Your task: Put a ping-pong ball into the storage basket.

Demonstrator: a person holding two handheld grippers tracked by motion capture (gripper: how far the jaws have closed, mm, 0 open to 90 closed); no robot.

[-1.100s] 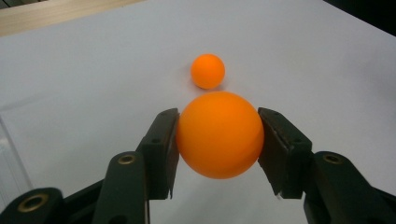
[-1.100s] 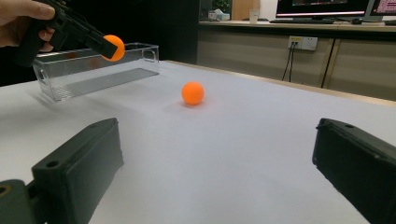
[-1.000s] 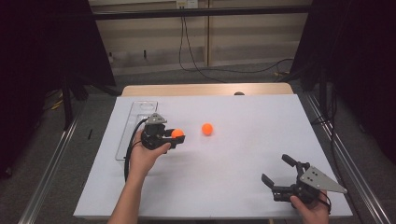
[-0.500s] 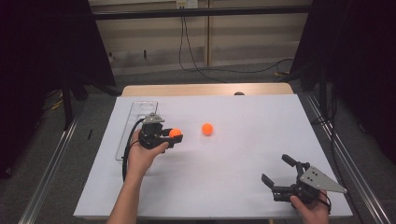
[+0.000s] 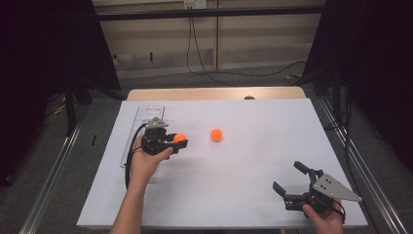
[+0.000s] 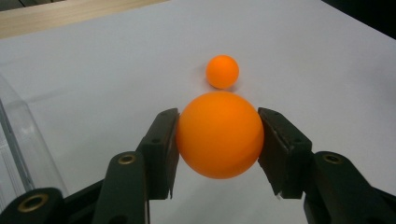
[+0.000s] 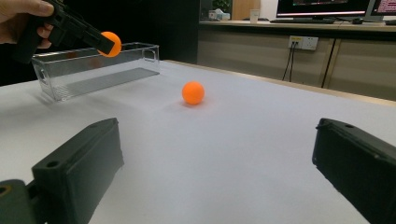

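My left gripper [image 5: 178,141] is shut on an orange ball [image 5: 179,138], held above the white table beside a clear tray. In the left gripper view the ball [image 6: 219,134] sits squeezed between both black pads. The right gripper view shows the same held ball [image 7: 111,44] in the far hand's gripper [image 7: 105,44], raised in front of the tray. A second orange ball [image 5: 216,134] [image 6: 222,71] [image 7: 193,92] rests on the table to the right of the held one. My right gripper [image 5: 290,178] [image 7: 215,158] stands open near the table's front right corner, nothing between its jaws.
A clear rectangular plastic tray [image 5: 141,134] [image 7: 88,70] lies along the table's left side, its wall [image 6: 18,154] close beside my left gripper. The white table [image 5: 243,161] is edged by a wooden strip at the back. Metal rails run down both sides on the floor.
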